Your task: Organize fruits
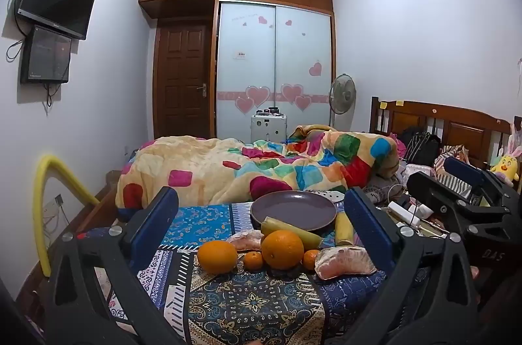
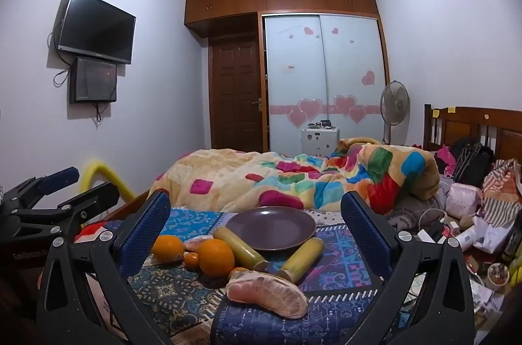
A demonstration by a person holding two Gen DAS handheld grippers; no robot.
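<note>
Both grippers, left (image 1: 261,234) and right (image 2: 257,234), gape empty; oranges (image 1: 282,249) could roll off the soft patterned cloth (image 1: 248,305) before reaching the plate (image 1: 293,209).

You can read "DAS" on the dark body of the right gripper (image 1: 463,204), far right in the left wrist view. Labels on both wall screens are too small to read.
</note>
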